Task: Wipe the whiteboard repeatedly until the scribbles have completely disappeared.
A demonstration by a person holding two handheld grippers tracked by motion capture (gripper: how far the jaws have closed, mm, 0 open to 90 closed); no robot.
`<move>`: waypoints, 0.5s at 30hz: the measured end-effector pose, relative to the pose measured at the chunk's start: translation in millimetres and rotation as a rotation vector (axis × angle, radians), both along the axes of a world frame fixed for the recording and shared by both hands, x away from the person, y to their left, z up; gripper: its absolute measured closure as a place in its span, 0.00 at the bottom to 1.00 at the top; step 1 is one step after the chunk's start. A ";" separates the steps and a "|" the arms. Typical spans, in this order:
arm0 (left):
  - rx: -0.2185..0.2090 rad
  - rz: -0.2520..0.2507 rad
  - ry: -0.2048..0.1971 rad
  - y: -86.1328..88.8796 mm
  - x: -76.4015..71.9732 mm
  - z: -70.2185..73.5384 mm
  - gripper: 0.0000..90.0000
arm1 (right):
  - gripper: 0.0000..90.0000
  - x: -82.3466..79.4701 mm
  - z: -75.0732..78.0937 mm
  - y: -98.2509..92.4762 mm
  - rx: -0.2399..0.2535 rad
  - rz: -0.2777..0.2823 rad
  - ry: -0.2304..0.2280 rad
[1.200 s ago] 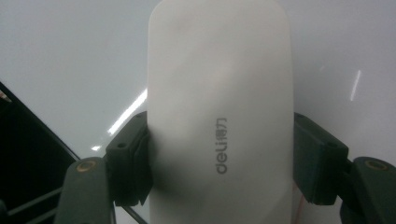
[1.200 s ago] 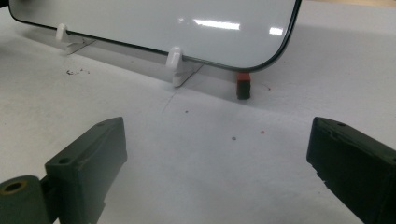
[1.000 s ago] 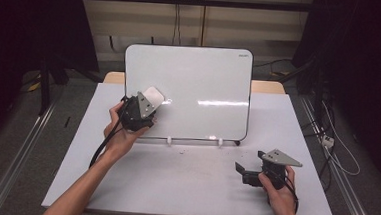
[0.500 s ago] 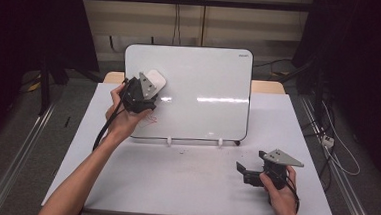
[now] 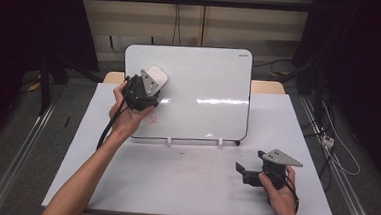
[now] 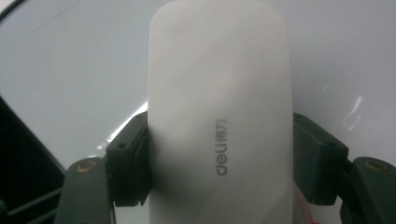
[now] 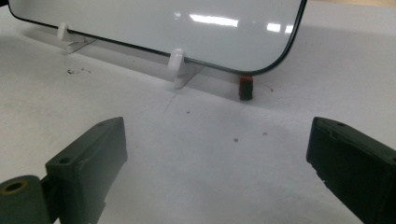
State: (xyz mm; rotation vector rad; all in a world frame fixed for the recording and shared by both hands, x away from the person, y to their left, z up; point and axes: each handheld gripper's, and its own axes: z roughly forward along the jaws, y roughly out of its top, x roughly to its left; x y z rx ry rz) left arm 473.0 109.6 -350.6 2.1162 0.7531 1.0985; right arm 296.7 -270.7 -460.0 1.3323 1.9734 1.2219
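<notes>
- We see the left tool (image 5: 148, 87) clenched on a white eraser (image 6: 219, 116), its two jaws pressing the eraser's sides in the left gripper view.
- Since a second ago this tool has climbed the whiteboard (image 5: 205, 78): it sat low near the board's left edge, and now it holds the eraser against the upper left part, toward 10 o'clock of the board's face.
- Just below the hand (image 5: 128, 116), toward 6 o'clock from the eraser, a small red scribble (image 5: 151, 119) remains on the board.
- We judge the upward move as a wiping stroke; with the red mark left, the wiping looks unfinished, and a pass back down seems called for.
- The right tool (image 5: 247, 172) has not moved over that second; it rests on the tabletop (image 5: 173, 186) at about 4 o'clock of the board, jaws spread wide and grasping nothing.
- In the right gripper view a small red and black block (image 7: 245, 87) stands on the tabletop just beside the board's lower corner, near one white foot (image 7: 177, 67).
</notes>
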 end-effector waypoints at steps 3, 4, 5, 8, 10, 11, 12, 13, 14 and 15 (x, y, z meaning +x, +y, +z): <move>0.004 -0.016 0.005 -3.1 -6.1 -7.4 0.35 | 0.06 0.6 -0.6 1.0 -0.001 0.002 -0.001; 0.005 -0.023 0.008 -4.5 -8.0 -10.4 0.35 | 0.06 0.6 -0.7 1.4 -0.002 0.003 0.002; 0.007 -0.025 0.007 -5.5 -9.9 -13.1 0.35 | 0.06 0.6 -0.7 1.8 -0.001 0.004 0.003; 0.016 -0.031 0.008 -6.0 -14.6 -18.2 0.35 | 0.06 0.3 -0.6 1.9 -0.001 0.005 0.003; 0.029 -0.036 0.008 -7.1 -18.1 -21.5 0.35 | 0.06 0.4 -0.5 1.3 0.000 0.003 0.002; 0.030 -0.038 0.007 -7.7 -19.7 -23.2 0.35 | 0.06 0.3 -0.5 1.3 0.001 0.003 0.001; 0.034 -0.041 0.006 -8.1 -21.2 -24.8 0.35 | 0.06 0.2 -0.4 1.3 0.001 0.003 0.001; 0.034 -0.044 0.006 -8.5 -22.3 -26.1 0.35 | 0.06 0.2 -0.4 1.3 0.001 0.004 0.002; 0.033 -0.044 0.009 -9.0 -23.5 -27.5 0.35 | 0.06 0.2 -0.4 1.3 0.000 0.004 0.002; 0.035 -0.045 0.009 -9.6 -25.3 -29.6 0.35 | 0.06 0.2 -0.4 1.3 0.000 0.004 0.001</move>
